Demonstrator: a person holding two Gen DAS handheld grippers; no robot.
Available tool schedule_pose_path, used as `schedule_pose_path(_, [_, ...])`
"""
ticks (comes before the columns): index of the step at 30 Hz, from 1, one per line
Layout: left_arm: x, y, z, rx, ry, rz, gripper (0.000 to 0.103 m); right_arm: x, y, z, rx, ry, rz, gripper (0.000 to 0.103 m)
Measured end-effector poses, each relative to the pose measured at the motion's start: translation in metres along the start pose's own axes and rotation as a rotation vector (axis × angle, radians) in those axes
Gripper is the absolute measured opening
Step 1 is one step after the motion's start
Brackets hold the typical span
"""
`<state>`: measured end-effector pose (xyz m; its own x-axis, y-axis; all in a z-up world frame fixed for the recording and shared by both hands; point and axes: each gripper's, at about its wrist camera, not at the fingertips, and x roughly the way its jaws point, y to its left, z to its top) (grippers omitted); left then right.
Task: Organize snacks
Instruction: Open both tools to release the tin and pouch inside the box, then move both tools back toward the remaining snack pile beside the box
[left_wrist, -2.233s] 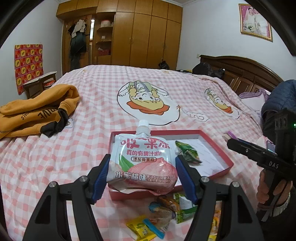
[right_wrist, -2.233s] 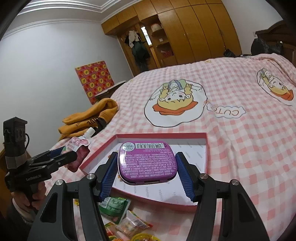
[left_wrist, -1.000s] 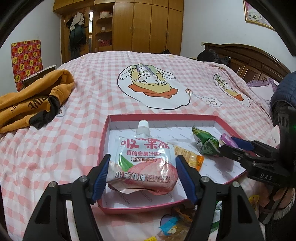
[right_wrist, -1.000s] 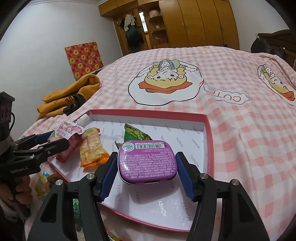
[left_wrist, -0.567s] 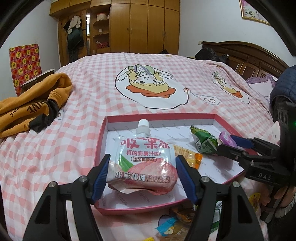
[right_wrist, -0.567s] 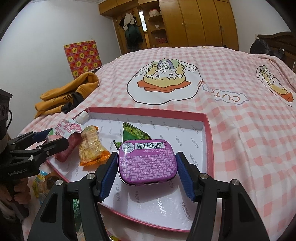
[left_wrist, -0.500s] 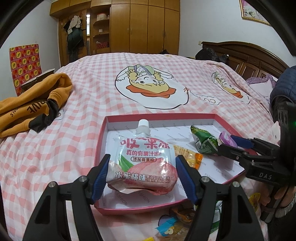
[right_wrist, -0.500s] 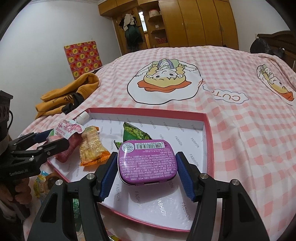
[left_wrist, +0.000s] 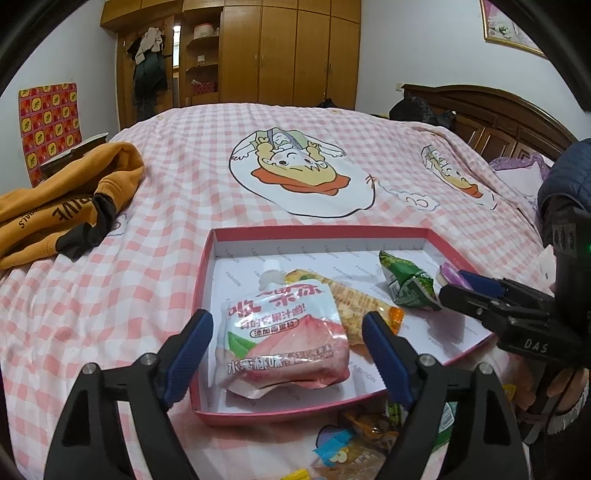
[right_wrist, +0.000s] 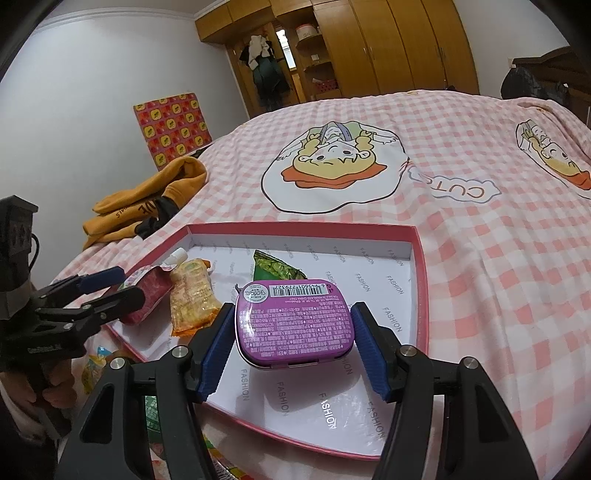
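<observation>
- One peach jelly pouch (left_wrist: 284, 332) lies in the pink tray (left_wrist: 369, 230), overlapping one orange snack packet (left_wrist: 354, 306).
- The left gripper (left_wrist: 288, 350) is spread wide, blue pads clear of the pouch on both sides.
- One purple tin (right_wrist: 293, 323) sits between the right gripper (right_wrist: 293, 354) pads, which stand slightly apart from its sides; whether the tin rests on the tray floor I cannot tell.
- One green packet (right_wrist: 275, 269) lies just behind the tin.
- Several loose snacks (left_wrist: 354, 439) lie in front of the tray.
- One orange hoodie (left_wrist: 55, 206) lies on the checked bedspread (left_wrist: 177, 173).
</observation>
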<state>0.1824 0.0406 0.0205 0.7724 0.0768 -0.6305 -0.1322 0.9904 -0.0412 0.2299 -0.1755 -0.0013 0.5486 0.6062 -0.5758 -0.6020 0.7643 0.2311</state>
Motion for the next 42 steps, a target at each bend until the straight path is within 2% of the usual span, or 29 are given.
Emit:
schedule_pose_path(5, [-0.006, -0.001, 0.003, 0.004, -0.010, -0.024, 0.087, 0.002, 0.003, 0.000, -0.019, 0.010, -0.010, 0.069])
schedule_pose_path(12, [-0.012, 0.000, 0.005, 0.003, 0.001, 0.006, 0.092, 0.004, 0.007, 0.000, -0.036, 0.017, -0.004, 0.075])
schedule_pose_path(18, [-0.019, -0.002, 0.006, 0.020, -0.026, 0.019, 0.098, 0.003, 0.008, 0.000, -0.035, 0.013, 0.005, 0.076])
schedule_pose_path(27, [-0.023, -0.003, 0.006, 0.030, -0.019, 0.014, 0.099, -0.002, 0.007, 0.001, -0.013, -0.006, 0.038, 0.077])
schedule_pose_path(31, [-0.025, -0.002, 0.005, 0.027, -0.022, 0.014, 0.099, -0.007, 0.008, 0.002, -0.012, -0.020, 0.027, 0.082])
schedule_pose_path(42, [-0.035, 0.003, 0.006, 0.025, -0.024, 0.012, 0.099, -0.028, 0.012, 0.008, -0.006, -0.056, 0.029, 0.082])
